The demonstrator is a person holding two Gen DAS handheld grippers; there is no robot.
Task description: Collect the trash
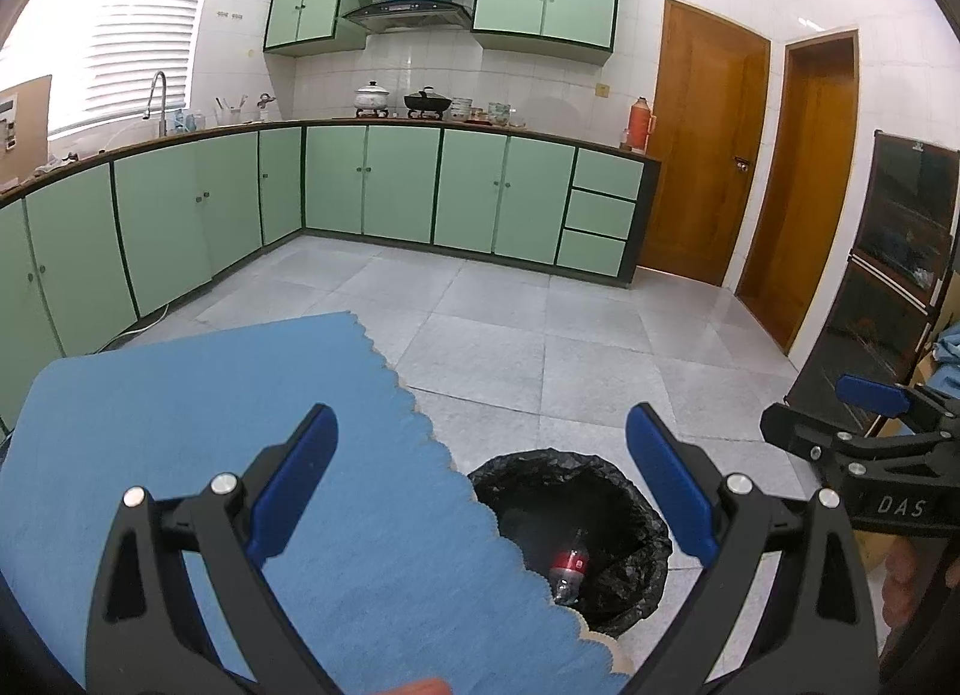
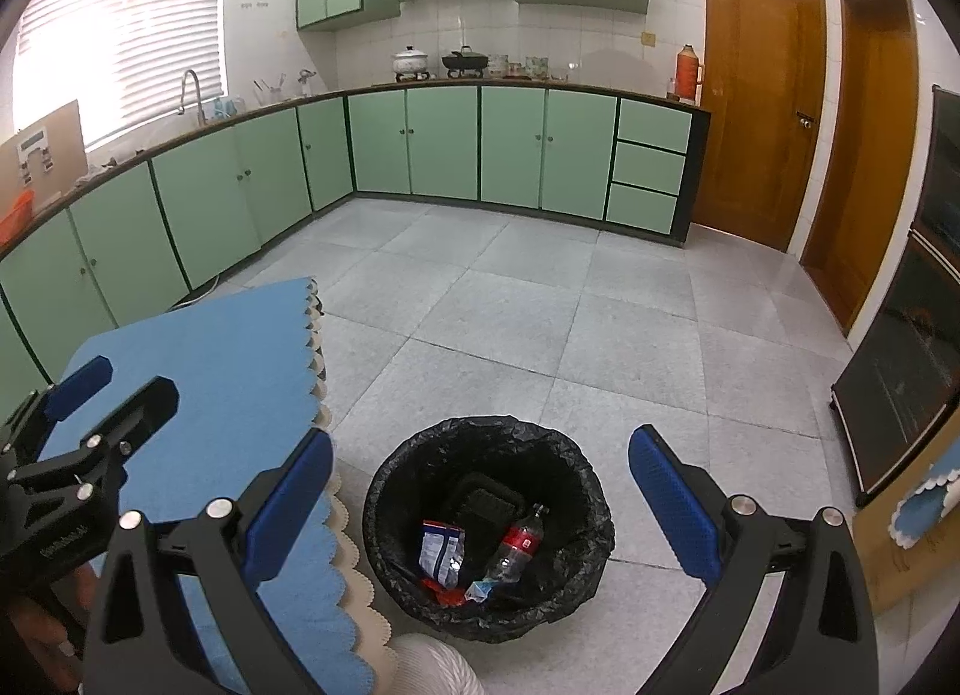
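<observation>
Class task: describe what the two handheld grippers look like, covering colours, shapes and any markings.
Both the left gripper and right gripper have black angular frames with silver bolt heads and two fingers faced with textured blue pads. The right gripper's body carries white lettering, "DAS".

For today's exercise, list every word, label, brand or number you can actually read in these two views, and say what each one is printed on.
"DAS" – white letters on the right claw's black body.
Red bottle label in the bin: too blurred.
Snack packet: print unreadable.
Left claw's body lettering: too small.
Cardboard sign on counter: illegible.
</observation>
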